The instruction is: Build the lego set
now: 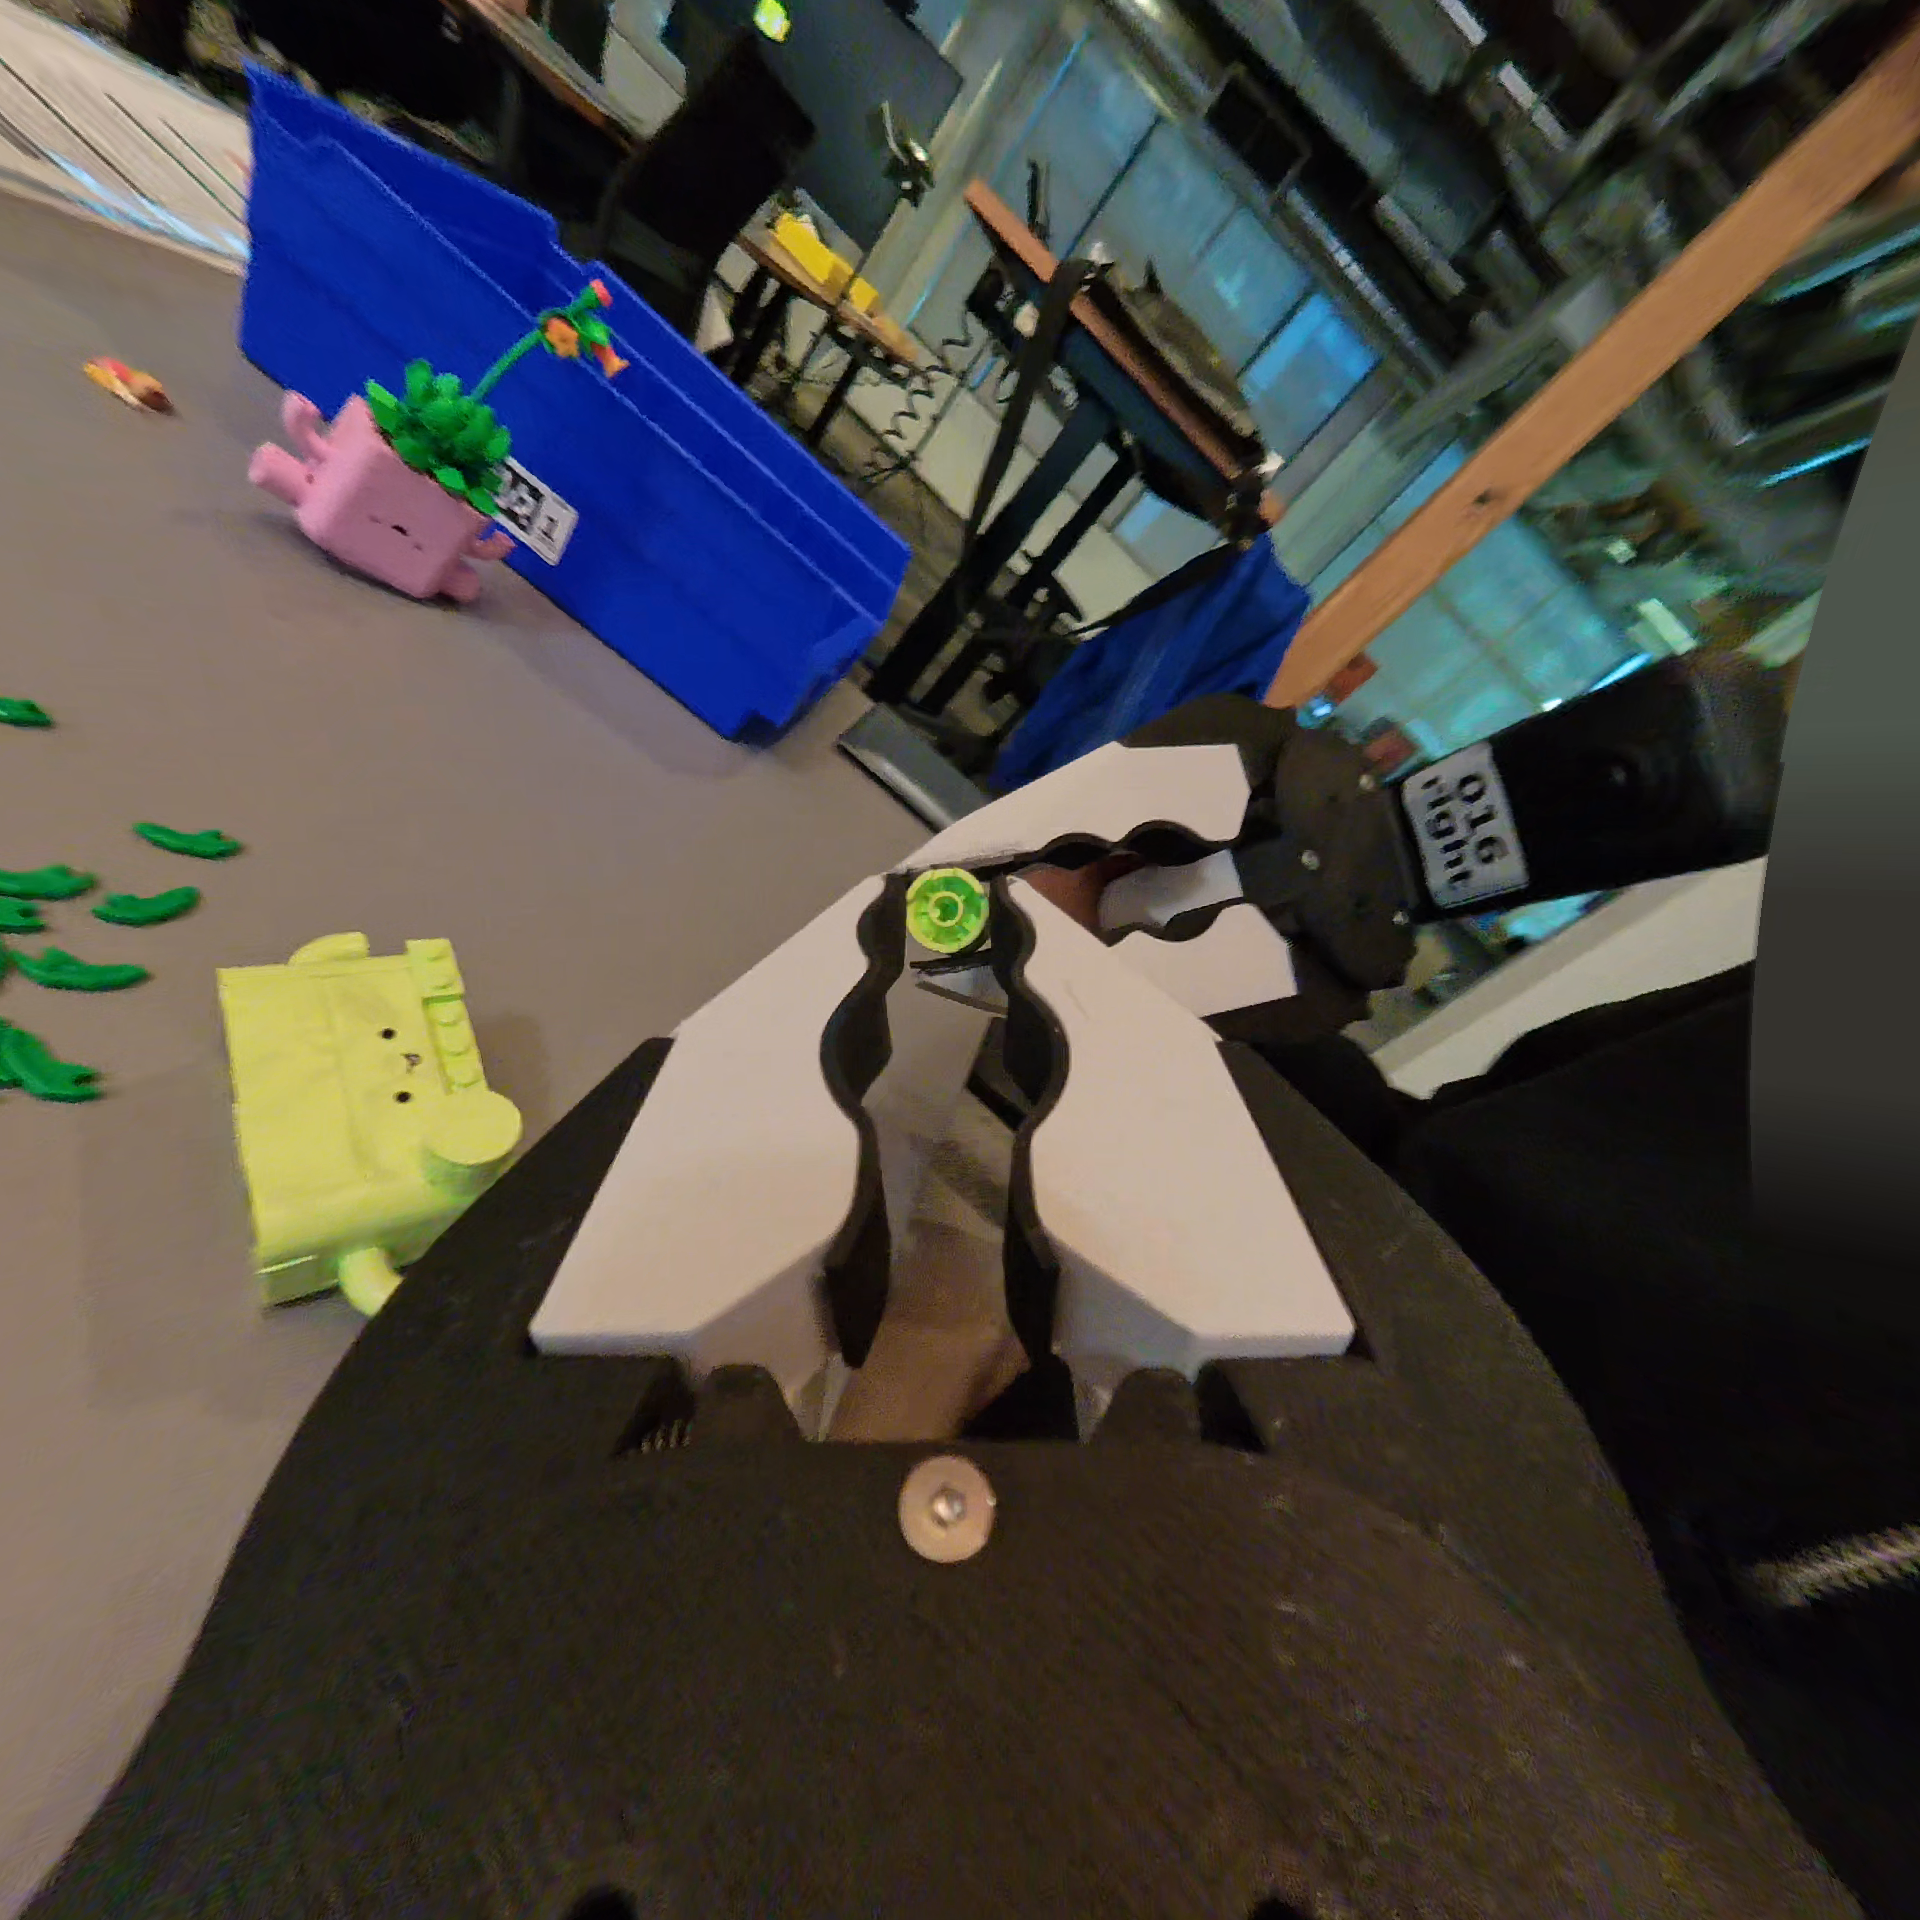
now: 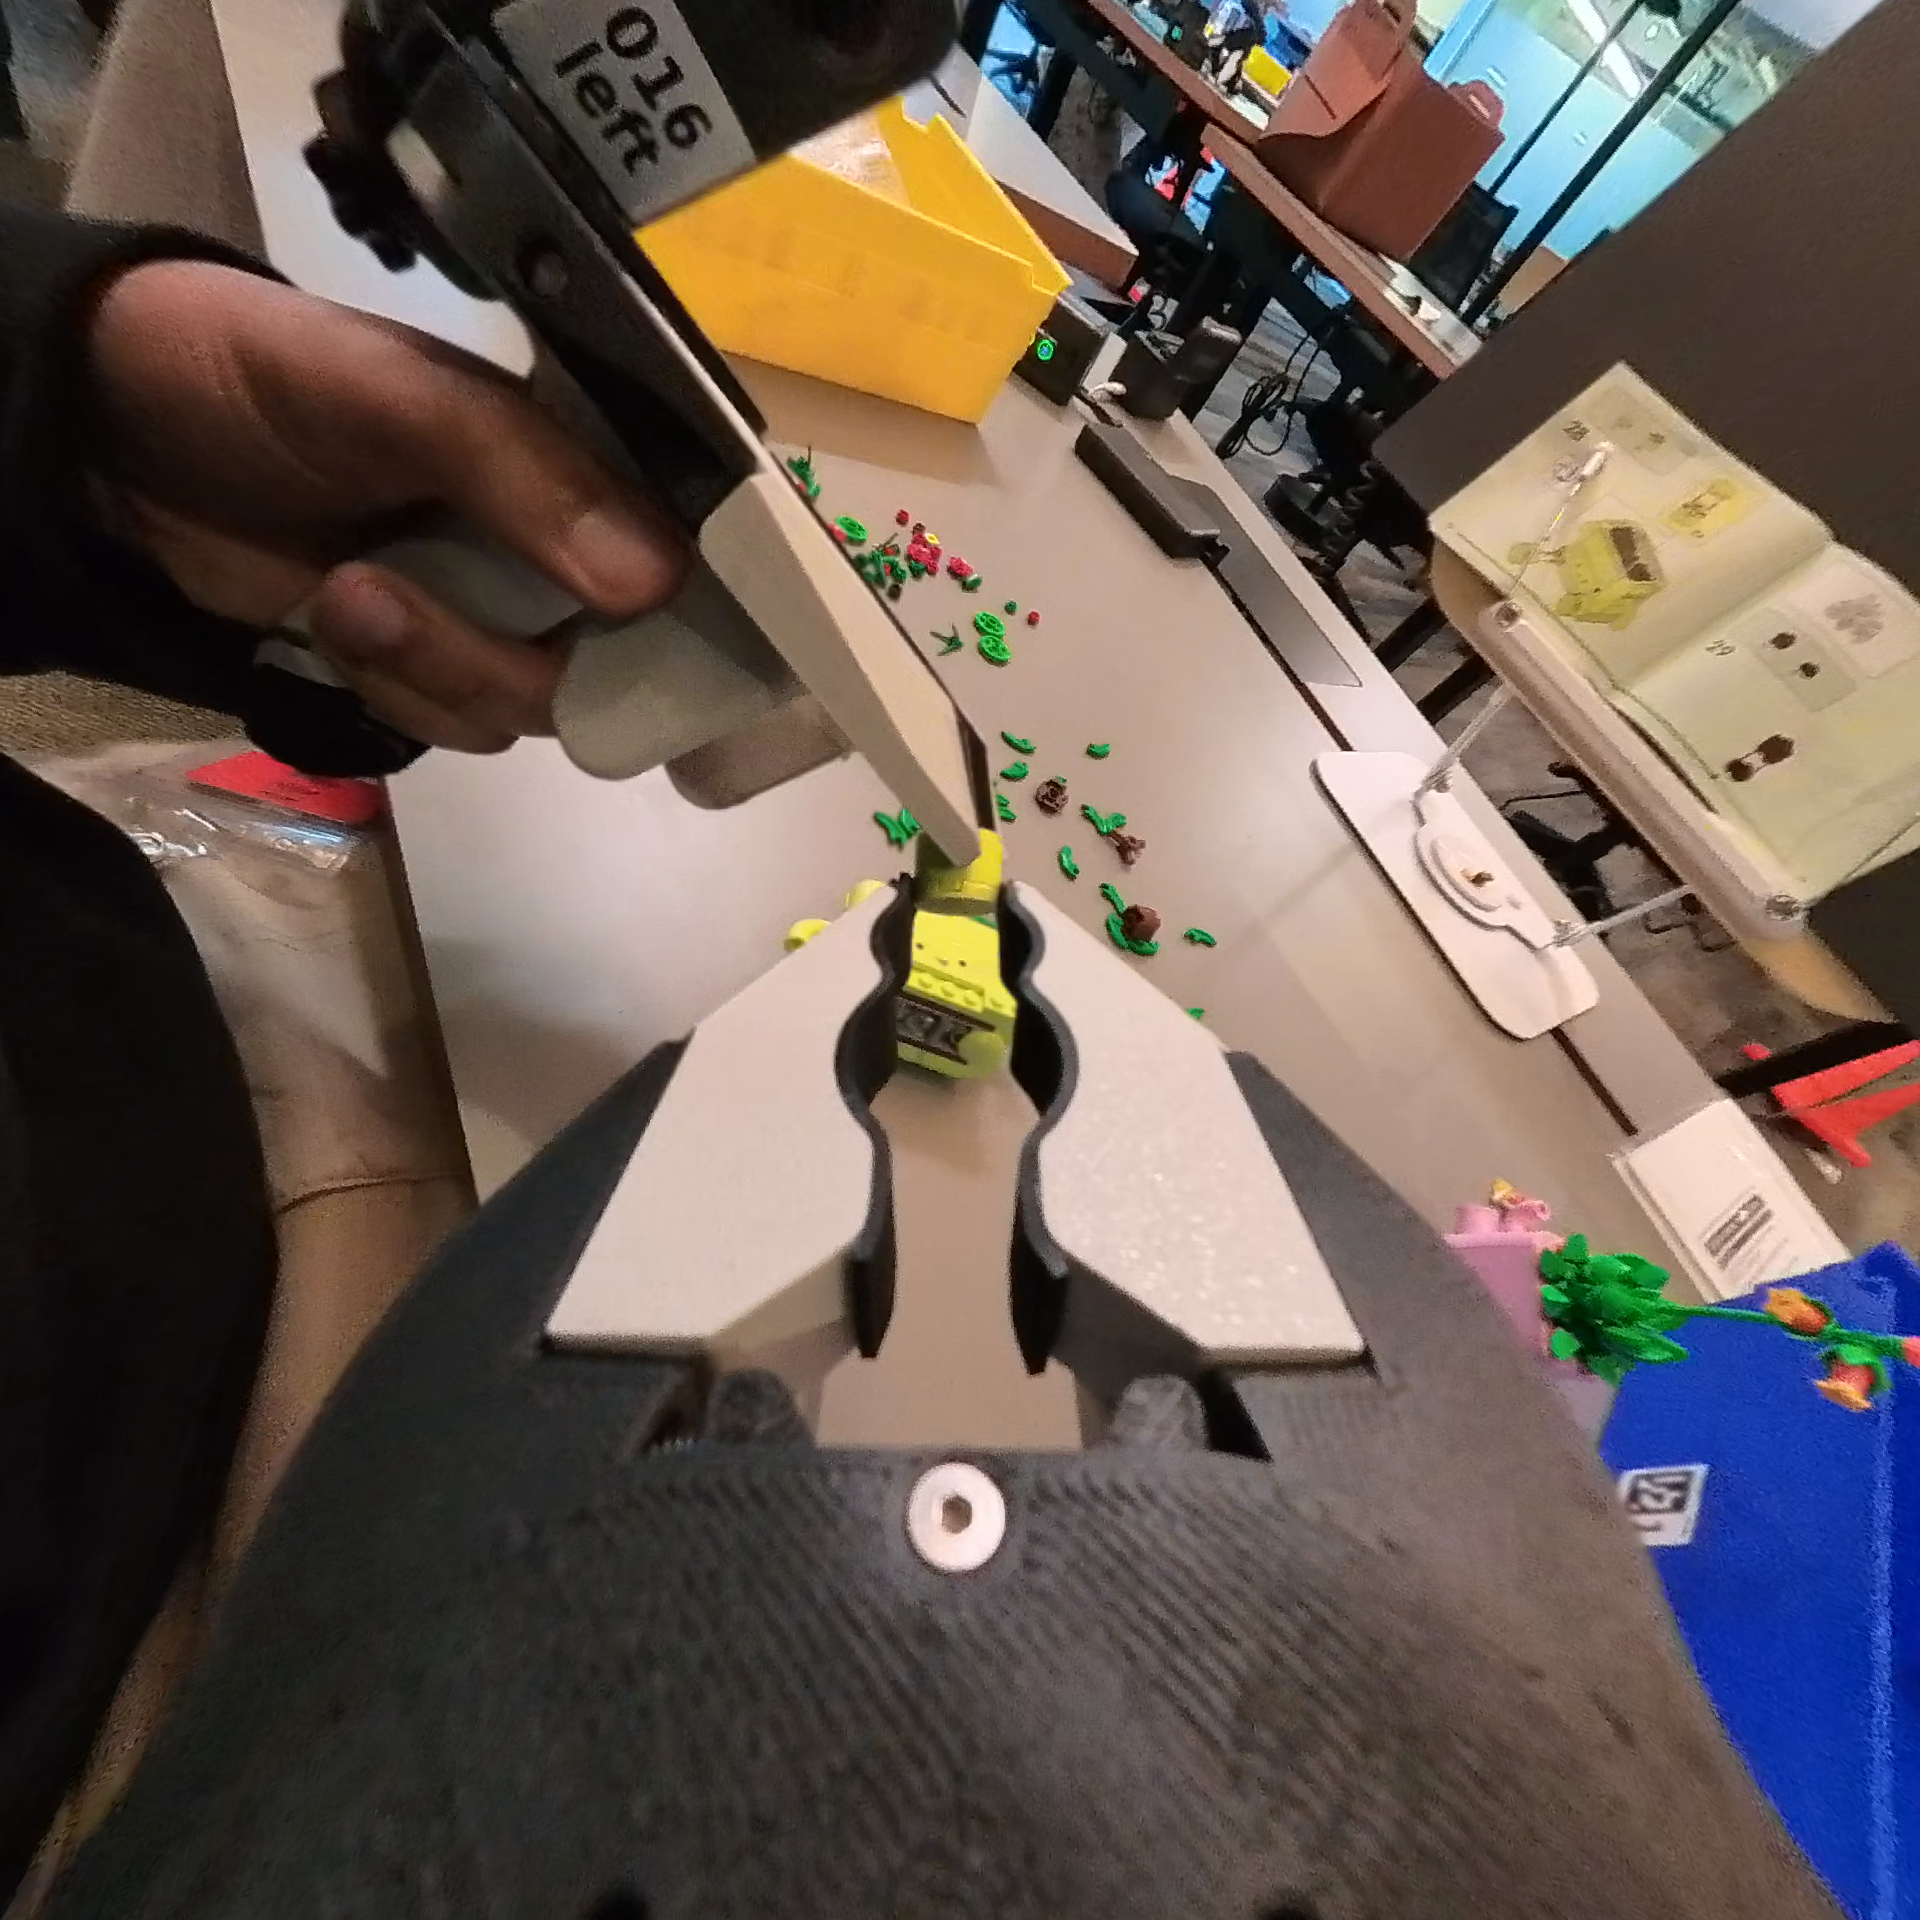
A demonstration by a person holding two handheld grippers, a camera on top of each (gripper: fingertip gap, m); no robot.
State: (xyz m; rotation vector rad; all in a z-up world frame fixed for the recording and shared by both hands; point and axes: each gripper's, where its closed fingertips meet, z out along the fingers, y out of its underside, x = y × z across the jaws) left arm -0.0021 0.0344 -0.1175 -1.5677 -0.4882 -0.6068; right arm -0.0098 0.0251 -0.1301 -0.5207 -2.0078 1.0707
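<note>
Your left gripper (image 1: pixel 945 914) pinches a small round green piece (image 1: pixel 945 910) at its tips, raised above the table (image 1: pixel 520 790) for fitting. Your right gripper (image 2: pixel 956 935) looks closed on a lime-green block (image 2: pixel 951 987), presumably steadying it, while the lime pot (image 1: pixel 353 1112) lies on its side nearby.

left gripper (image 1: pixel 943 914): fingers pinched on a small round lime-green piece (image 1: pixel 945 910) at the tips
right gripper (image 1: pixel 1070 883): comes in from the right, its tips just beside that piece (whether it grips anything cannot be told)
counter (image 1: pixel 540 810): grey
lime-green block figure (image 1: pixel 358 1112): lying on its side, near the left gripper
dark green leaf pieces (image 1: pixel 94 935): scattered at the left edge
pink block planter (image 1: pixel 390 499): tilted, green foliage on top, against the blue bin (image 1: pixel 623 499)
</note>
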